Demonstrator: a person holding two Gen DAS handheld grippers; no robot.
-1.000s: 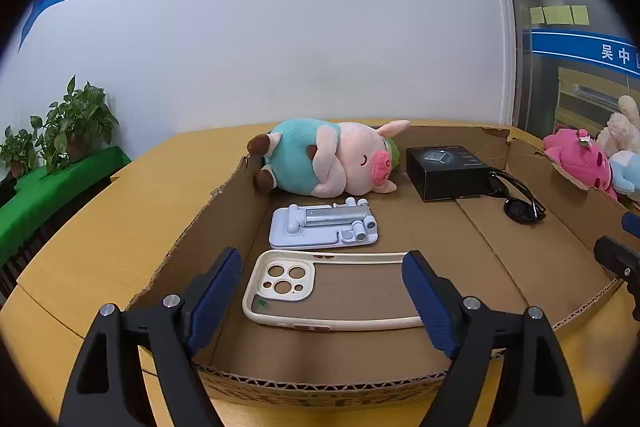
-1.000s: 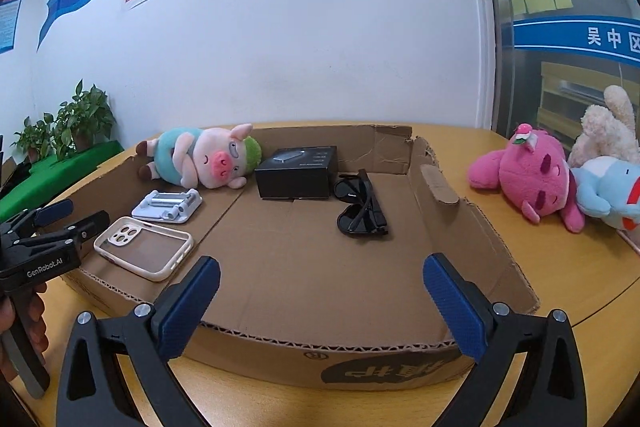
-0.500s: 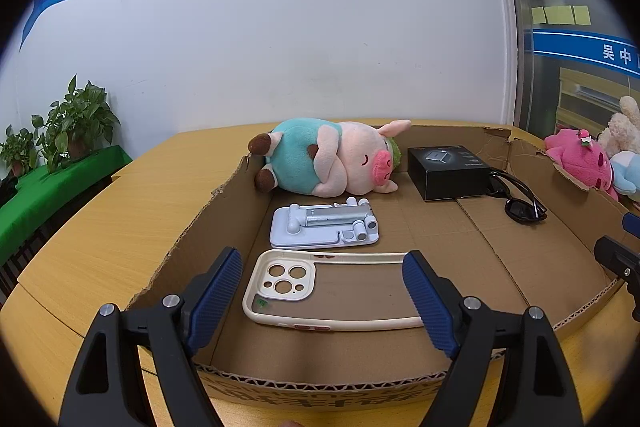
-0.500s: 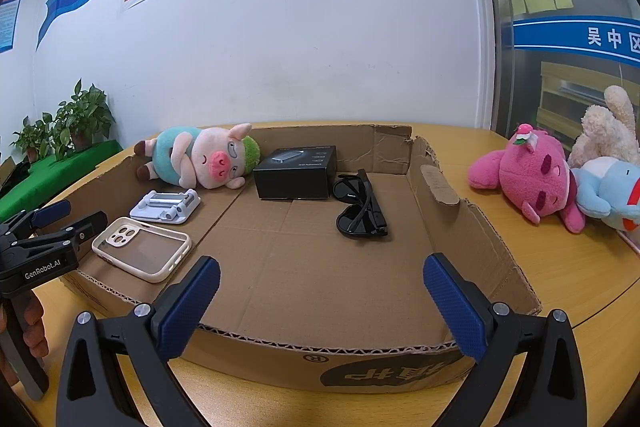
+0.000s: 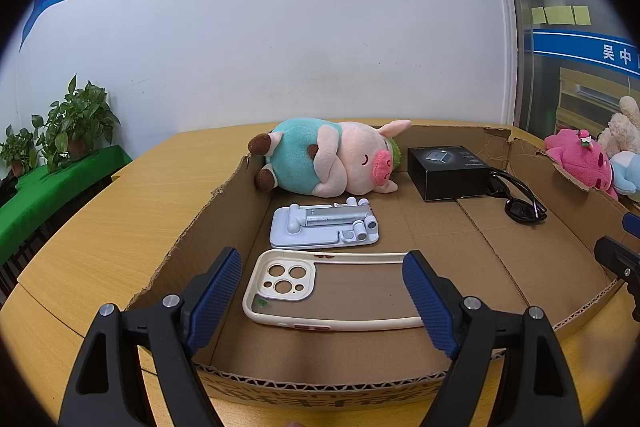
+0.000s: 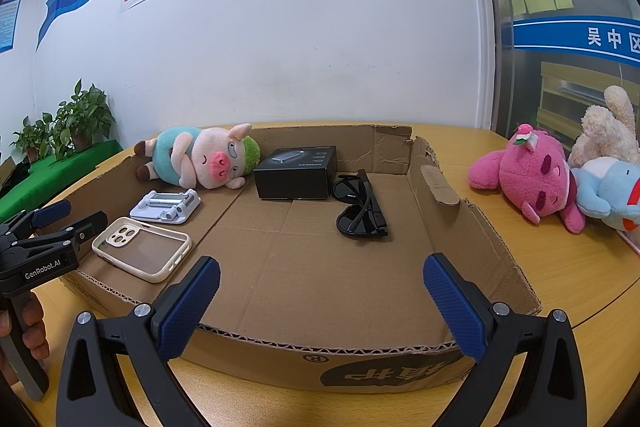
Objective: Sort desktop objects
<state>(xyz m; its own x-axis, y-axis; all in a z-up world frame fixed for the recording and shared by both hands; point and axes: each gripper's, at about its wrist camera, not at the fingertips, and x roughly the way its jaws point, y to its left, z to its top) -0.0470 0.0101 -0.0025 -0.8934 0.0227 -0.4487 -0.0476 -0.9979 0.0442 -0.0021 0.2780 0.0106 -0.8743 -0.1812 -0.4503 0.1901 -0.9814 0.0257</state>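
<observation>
wooden table (image 6: pixel 560 283) – cardboard tray (image 6: pixel 480 227) holds phone case (image 5: pixel 332 291); left gripper (image 5: pixel 326 301), right gripper (image 6: pixel 322 301) – both spread, empty.

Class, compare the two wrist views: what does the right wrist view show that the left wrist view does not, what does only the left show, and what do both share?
Only the right wrist view shows the hand holding the left gripper, and the printed front of the box. Only the left wrist view shows the left gripper's open blue pads from behind, framing the phone case. Both show the pig, phone stand, black box, sunglasses, pink plush and plants.
</observation>
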